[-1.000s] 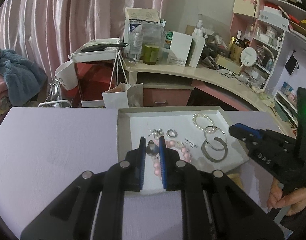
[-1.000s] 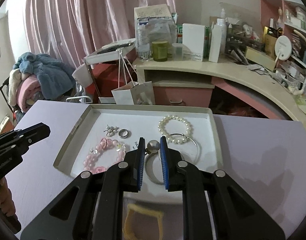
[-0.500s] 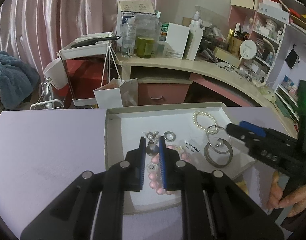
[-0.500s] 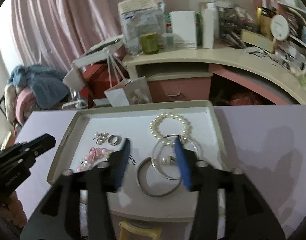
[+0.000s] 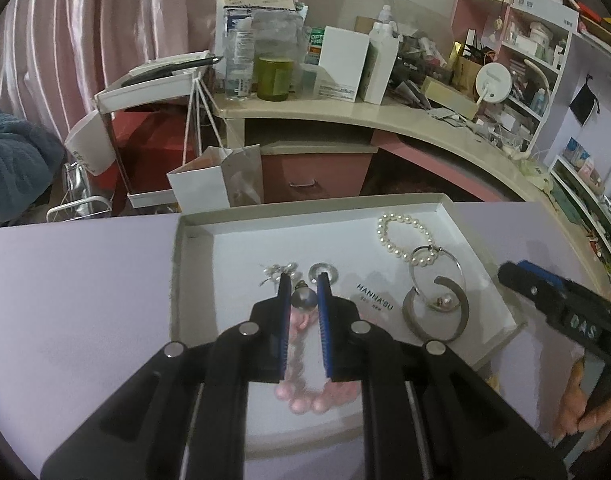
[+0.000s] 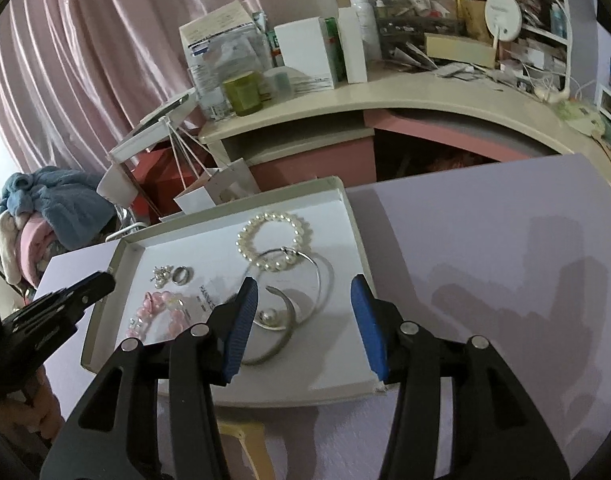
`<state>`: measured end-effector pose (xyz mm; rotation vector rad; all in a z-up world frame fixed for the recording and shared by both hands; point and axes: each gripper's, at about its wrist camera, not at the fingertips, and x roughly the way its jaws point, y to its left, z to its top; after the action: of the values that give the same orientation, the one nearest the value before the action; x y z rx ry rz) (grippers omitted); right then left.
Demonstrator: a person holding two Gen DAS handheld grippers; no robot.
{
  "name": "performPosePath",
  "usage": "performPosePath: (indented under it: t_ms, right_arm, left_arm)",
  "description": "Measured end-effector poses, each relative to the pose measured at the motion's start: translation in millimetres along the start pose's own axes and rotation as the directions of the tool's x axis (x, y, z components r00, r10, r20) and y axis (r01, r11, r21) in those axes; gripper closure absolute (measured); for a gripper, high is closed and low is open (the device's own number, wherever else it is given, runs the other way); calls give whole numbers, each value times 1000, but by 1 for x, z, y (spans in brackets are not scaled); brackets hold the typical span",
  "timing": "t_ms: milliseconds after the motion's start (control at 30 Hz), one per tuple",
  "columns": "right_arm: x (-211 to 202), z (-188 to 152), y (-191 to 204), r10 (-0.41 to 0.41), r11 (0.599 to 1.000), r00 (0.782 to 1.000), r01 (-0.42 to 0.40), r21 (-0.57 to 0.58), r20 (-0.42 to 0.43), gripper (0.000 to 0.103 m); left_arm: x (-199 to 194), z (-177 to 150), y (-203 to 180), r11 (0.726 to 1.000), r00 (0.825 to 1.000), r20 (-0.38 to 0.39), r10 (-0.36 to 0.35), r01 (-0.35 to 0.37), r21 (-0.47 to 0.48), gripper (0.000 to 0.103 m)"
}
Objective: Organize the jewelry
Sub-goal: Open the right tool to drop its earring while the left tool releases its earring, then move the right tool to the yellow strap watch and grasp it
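Lilac tabletop [image 6: 485, 240] with a shallow white tray [image 6: 355, 224] of jewelry on it. At the tray's left end lie a pink bead bracelet [image 6: 155, 312], a small cluster of earrings [image 6: 161, 272] and a plain ring [image 6: 182, 275]. Over that end hangs the left gripper [image 5: 304, 300], fingers drawn nearly together and pinching a small grey pearl earring [image 5: 303, 299] between the blue pads; the ring and the cluster lie just beyond its tips, the pink beads directly beneath. Moving rightward along the tray: printed lettering on the liner, then a flat open silver cuff [image 5: 441, 312] with a loose pearl earring [image 5: 447, 301] lying inside its curve, a thin silver hoop bangle [image 5: 459, 268] overlapping it, and a white pearl bracelet [image 5: 403, 236] at the far right corner. The right gripper [image 6: 303, 316] hovers over this end, fingers spread and holding nothing; its jaws have just been opening, and that loose pearl lies on the tray below. From the right fingers the pearl lies below and toward the left finger, the cuff's open arc curving round it. My guess: the left hand's matching pearl goes down next, and its own end of the tray is nearer than the cuff.
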<state>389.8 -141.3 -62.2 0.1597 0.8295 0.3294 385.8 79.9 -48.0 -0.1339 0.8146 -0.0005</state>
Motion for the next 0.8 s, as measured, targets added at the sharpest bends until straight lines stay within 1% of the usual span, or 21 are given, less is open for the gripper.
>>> performPosePath:
  t_ms: [167,367,400,467,500,533,633,733,800]
  right_arm:
    - [-4,-3,-8,-13,1000,1000,13,21,8,52]
    - [-6,-7,-11,-17,999,1000,17,32,7,53]
    - [-6,-7,-11,-16,999,1000,15,31,6,53]
    - [-8,-9,-10,-15,1000,1000,15,24,8,53]
    - [-10,-11,-9,-17,1000,1000,16,19,11,53]
    - [-11,-12,-9,-17,1000,1000,17,15,13,53]
    - [-15,-17,-9,-20,1000,1000,20,13,16,53]
    - [-17,-22,-10,-19,1000,1000,19,21,10,53]
    - [-19,-26,-12,-18,999,1000,18,26,3,53]
  left_arm:
    - [9,7,-9,1000,1000,-2,-6,6,15,90]
    - [16,11,-12,1000,1000,-4,-20,20,6,89]
    - [16,12,-12,1000,1000,-5,-29,29,4,87]
    - [13,12,-13,999,999,0,-34,34,1,64]
    - [9,11,-12,1000,999,13,-31,31,-5,51]
    - [5,9,-9,999,999,25,-33,33,-17,49]
    - [-4,3,-2,999,999,33,-27,28,-36,48]
    - [-17,-8,6,999,999,49,1,1,-47,43]
    - [-27,-17,12,998,998,60,24,-21,-54,42]
